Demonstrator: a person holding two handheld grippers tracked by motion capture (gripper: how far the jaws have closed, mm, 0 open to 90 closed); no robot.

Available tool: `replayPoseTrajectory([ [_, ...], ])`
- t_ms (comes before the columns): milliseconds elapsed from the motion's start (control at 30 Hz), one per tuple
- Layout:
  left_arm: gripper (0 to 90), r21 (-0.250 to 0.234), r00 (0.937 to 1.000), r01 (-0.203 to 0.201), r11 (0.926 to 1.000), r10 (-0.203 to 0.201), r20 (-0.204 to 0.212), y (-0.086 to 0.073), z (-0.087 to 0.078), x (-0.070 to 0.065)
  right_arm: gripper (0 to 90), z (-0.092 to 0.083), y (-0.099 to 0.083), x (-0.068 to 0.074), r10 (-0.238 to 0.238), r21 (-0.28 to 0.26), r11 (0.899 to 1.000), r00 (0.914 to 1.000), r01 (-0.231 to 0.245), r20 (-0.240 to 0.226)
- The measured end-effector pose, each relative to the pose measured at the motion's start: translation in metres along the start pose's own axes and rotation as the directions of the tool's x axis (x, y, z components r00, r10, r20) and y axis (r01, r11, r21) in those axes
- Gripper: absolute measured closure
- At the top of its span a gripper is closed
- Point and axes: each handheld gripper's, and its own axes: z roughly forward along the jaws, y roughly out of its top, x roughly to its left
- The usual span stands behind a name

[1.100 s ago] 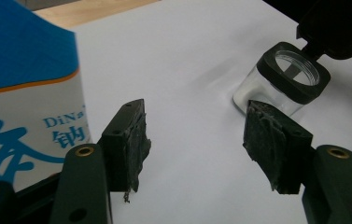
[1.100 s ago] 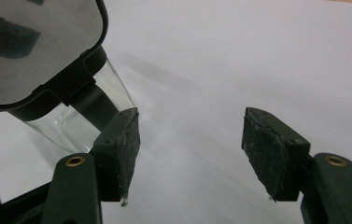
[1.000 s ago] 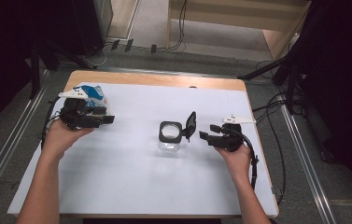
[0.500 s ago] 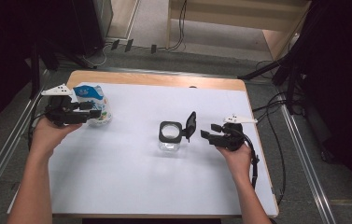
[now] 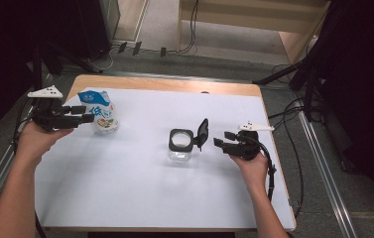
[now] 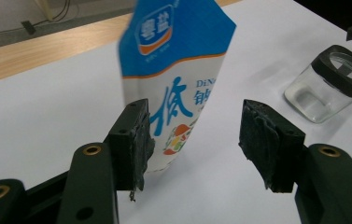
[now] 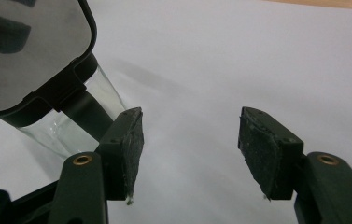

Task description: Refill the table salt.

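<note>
A blue and white pouch (image 5: 101, 110) (image 6: 178, 74) with printed characters stands upright at the table's back left. My left gripper (image 5: 86, 113) (image 6: 193, 140) is open just left of it, its pads (image 6: 138, 142) a little short of the pouch and apart from it. Mid-table sits a clear glass jar (image 5: 181, 147) (image 6: 330, 88) with a black rim, its hinged black lid (image 5: 203, 132) (image 7: 29, 51) flipped open to the right. My right gripper (image 5: 222, 139) (image 7: 190, 149) stands open beside the lid, holding nothing.
A white sheet (image 5: 140, 198) covers most of the wooden table (image 5: 174, 85). Cables (image 5: 274, 173) trail from the right gripper near the table's right edge. Metal rails (image 5: 323, 163) run along both sides of the table.
My left gripper has drawn back to the left, away from the pouch, which now stands free. The right gripper, jar and lid have stayed put.
</note>
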Motion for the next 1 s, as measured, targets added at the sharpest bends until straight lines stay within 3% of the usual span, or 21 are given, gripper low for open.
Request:
replayPoseTrajectory([
  [67, 44.0, -0.004, 0.9997, 0.021, 0.9998, -0.021, 0.011, -0.001, -0.004, 0.005, 41.5, 0.000, -0.001, 0.000, 0.003, 0.001, 1.000, 1.0000, -0.003, 0.002],
  [200, 45.1, -0.011, 0.9982, 0.058, 0.9983, -0.058, -0.011, -0.001, -0.006, 0.018, 41.6, -0.001, -0.002, 0.001, 0.001, 0.000, 1.000, 1.0000, -0.001, 0.000],
  [333, 45.0, 0.006, 0.9987, 0.044, 0.9990, -0.043, -0.025, 0.009, -0.001, 0.018, 41.7, 0.000, -0.003, 0.003, -0.010, 0.007, 1.000, 0.9999, 0.010, 0.003],
  [367, 45.1, 0.014, 0.9994, 0.025, 0.9996, -0.024, -0.025, 0.013, 0.002, 0.019, 41.7, 0.000, -0.004, 0.003, -0.011, 0.009, 1.000, 0.9999, 0.011, 0.003],
  [533, 46.2, 0.010, 0.9994, 0.024, 0.9997, -0.023, -0.024, 0.021, 0.013, 0.022, 41.7, -0.002, -0.006, 0.003, -0.005, 0.015, 1.000, 1.0000, 0.005, 0.006],
  [667, 51.8, 0.008, 0.9992, 0.039, 0.9992, -0.039, -0.009, 0.019, 0.022, 0.027, 41.8, -0.004, -0.009, 0.003, -0.004, 0.013, 1.000, 1.0000, 0.003, 0.004],
  [867, 63.0, 0.012, 0.9993, 0.019, 0.9998, -0.019, 0.032, 0.019, 0.029, 0.026, 42.0, -0.006, -0.012, 0.003, -0.003, 0.016, 1.000, 0.9999, 0.002, 0.010],
  [1000, 75.9, 0.026, 0.9985, 0.020, 0.9995, -0.021, 0.050, 0.019, 0.030, 0.026, 42.1, -0.006, -0.013, 0.004, -0.009, 0.023, 1.000, 0.9999, 0.008, 0.010],
])
